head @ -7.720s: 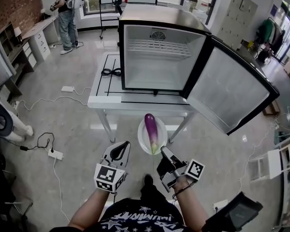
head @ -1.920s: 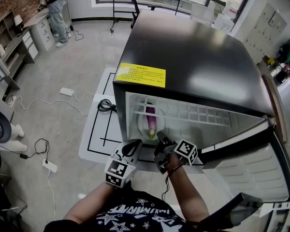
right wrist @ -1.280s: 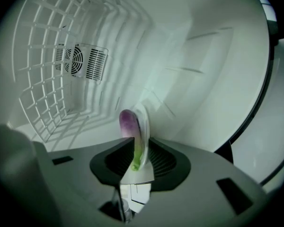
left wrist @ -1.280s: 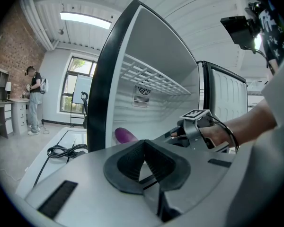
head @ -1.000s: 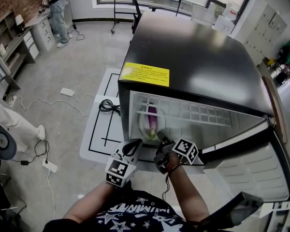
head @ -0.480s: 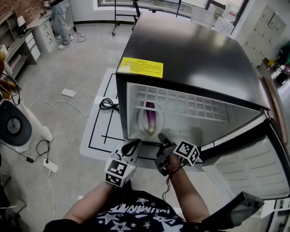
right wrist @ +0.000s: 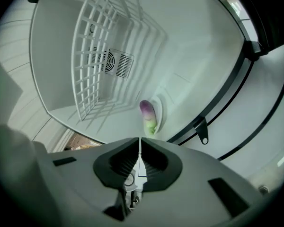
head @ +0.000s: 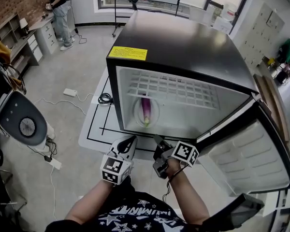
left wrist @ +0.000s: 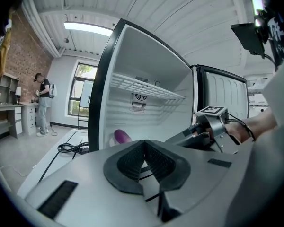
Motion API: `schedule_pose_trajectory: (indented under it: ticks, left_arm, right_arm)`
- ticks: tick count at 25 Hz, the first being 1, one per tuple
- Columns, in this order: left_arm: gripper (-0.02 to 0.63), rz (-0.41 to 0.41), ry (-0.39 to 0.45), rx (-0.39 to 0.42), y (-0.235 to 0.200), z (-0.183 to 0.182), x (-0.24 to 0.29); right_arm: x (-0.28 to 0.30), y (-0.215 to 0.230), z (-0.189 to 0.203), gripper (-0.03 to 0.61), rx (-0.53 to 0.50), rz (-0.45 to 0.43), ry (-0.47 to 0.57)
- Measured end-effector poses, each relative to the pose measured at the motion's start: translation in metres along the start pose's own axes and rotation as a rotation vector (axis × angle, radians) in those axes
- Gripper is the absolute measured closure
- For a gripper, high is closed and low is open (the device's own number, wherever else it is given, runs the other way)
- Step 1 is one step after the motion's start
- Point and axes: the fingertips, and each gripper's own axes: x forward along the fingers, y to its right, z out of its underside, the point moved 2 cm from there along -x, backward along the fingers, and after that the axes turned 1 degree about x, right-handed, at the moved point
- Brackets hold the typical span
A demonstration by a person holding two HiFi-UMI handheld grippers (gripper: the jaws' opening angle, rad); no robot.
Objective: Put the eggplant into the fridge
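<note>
The purple eggplant [head: 145,109] lies on a white plate [head: 137,113] on the floor of the open black fridge [head: 183,47], at its left side. The right gripper view shows the eggplant [right wrist: 148,114] and plate [right wrist: 159,111] deep inside, and the left gripper view catches the eggplant's purple end [left wrist: 122,136]. My left gripper [head: 130,140] is shut and empty, outside the fridge, below its front edge. My right gripper [head: 156,140] is also shut with nothing in it, just right of the left one.
The fridge door [head: 249,151] hangs open to the right. A wire shelf [head: 176,88] sits high inside. The fridge stands on a white table [head: 94,129] with a black cable [head: 105,98]. A person [head: 58,8] stands far back left; grey equipment [head: 21,122] is at left.
Both grippers have drawn back from the fridge since a second ago. The view has tilted, so more of the fridge's inside shows. The eggplant and plate stay where they lay.
</note>
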Motion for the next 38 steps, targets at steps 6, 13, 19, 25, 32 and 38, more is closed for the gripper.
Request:
schedule_pose_trajectory:
  ticks: [6,13,19,25,32,38]
  left_arm:
    - [0.604,-0.019,0.000,0.005,0.032,0.001,-0.023]
    - [0.604,-0.022,0.006,0.006,0.077,0.004,-0.050]
    - [0.604,-0.037,0.010,-0.004,0.106,0.012,-0.077]
    - [0.604,-0.075,0.017,-0.009,0.121,0.020,-0.107]
    - [0.604,-0.125,0.017,-0.009,0.130,0.024,-0.140]
    - [0.604,-0.111,0.002,0.003,0.138,0.029,-0.147]
  right_arm:
    - [-0.045,-0.004,0.019,0.572,-0.012,-0.031,-0.025]
    - [-0.099,0.000,0.046,0.572,-0.027,-0.049,-0.049]
    - [-0.139,-0.001,0.068,0.572,-0.060,-0.064,-0.050]
    - [-0.168,-0.012,0.088,0.572,-0.065,-0.155,-0.049]
    - [-0.192,-0.014,0.109,0.572,-0.069,-0.219,-0.067]
    - [-0.195,-0.015,0.117,0.572,-0.080,-0.235,-0.061]
